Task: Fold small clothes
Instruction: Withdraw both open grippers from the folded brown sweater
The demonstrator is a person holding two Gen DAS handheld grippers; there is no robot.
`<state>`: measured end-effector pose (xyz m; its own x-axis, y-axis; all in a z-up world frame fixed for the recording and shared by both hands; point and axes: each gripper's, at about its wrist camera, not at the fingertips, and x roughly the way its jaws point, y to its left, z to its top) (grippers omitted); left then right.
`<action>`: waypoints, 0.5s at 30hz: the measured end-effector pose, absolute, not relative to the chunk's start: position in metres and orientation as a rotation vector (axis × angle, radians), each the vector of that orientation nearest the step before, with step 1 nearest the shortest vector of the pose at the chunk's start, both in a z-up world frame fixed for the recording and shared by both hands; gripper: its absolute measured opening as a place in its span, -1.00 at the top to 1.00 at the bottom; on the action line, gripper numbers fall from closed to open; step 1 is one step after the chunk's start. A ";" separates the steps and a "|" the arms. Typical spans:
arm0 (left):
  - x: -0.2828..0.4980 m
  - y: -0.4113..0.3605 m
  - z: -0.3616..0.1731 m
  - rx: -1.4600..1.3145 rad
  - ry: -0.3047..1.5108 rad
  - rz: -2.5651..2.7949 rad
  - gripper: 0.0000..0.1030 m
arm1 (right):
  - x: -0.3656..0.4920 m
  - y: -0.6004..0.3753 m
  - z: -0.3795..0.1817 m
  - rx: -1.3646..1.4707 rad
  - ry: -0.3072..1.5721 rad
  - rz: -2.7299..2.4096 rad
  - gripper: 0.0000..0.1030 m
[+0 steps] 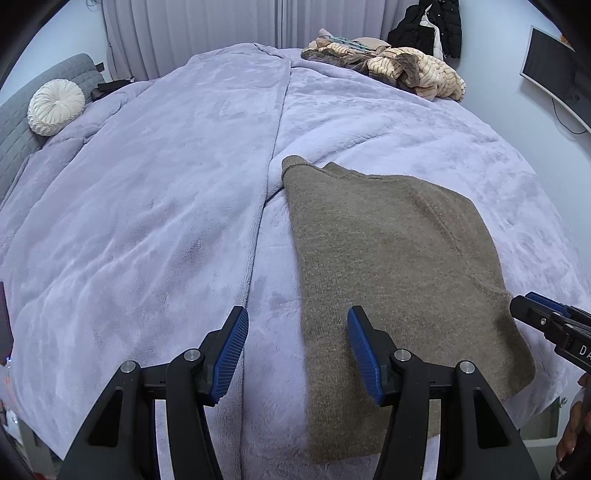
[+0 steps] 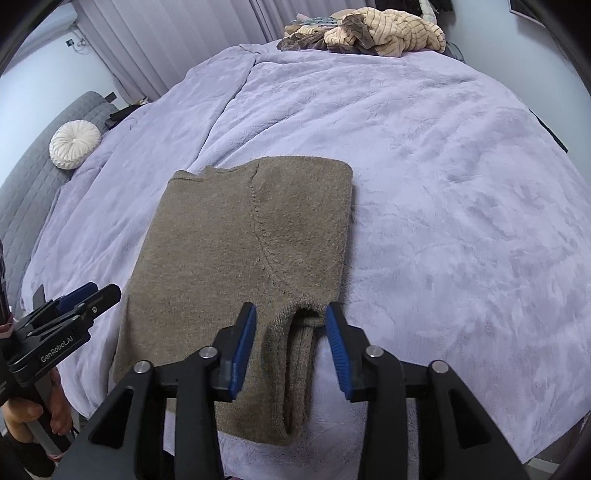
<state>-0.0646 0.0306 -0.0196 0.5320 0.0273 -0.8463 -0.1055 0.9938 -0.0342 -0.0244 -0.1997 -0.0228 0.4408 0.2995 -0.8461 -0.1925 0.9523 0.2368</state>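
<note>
A: Sweater [image 2: 236, 266], brown knit, lies flat on the bed [image 2: 461, 206], spread out ahead of both our tools. We see it partly folded: one sleeve is turned in over the body, and its cuff sits right between the blue pads of our right hand-held gripper [image 2: 291, 347].

B: Are we holding that cuff?

A: We judge not. The jaws stand about half open, with a gap on either side of the fabric. Our left hand-held gripper [image 1: 297, 350] is also about half open and empty; its right pad hangs over the sweater's left edge, its left pad over the bedspread.

B: So what can go wrong from here?

A: Several things, we think. The knit is soft and thick, so if we close on the cuff alone the sleeve may slide off the body and undo the fold. If we dip too low, the pads could pinch the plush bedspread along with the hem and drag it. And if the two hands lift unevenly, the next fold will come out skewed.

B: And the pile of striped clothes [image 2: 384, 33]?

A: It sits well beyond both tools, at the far end of the bed, so we see no risk of snagging.
</note>
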 end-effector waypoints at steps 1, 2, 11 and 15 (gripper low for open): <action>-0.065 0.031 -0.018 -0.085 1.007 0.084 -0.12 | -0.025 -0.199 -0.021 0.108 1.070 0.306 0.01; -0.066 0.032 -0.017 -0.088 1.006 0.088 -0.12 | -0.025 -0.197 -0.020 0.103 1.067 0.307 0.01; -0.070 0.037 -0.005 -0.088 0.990 0.122 -0.90 | -0.024 -0.186 -0.010 0.047 1.080 0.274 -0.52; -0.071 0.035 0.001 -0.065 0.972 0.135 -0.92 | -0.024 -0.179 -0.008 0.027 1.091 0.264 -0.61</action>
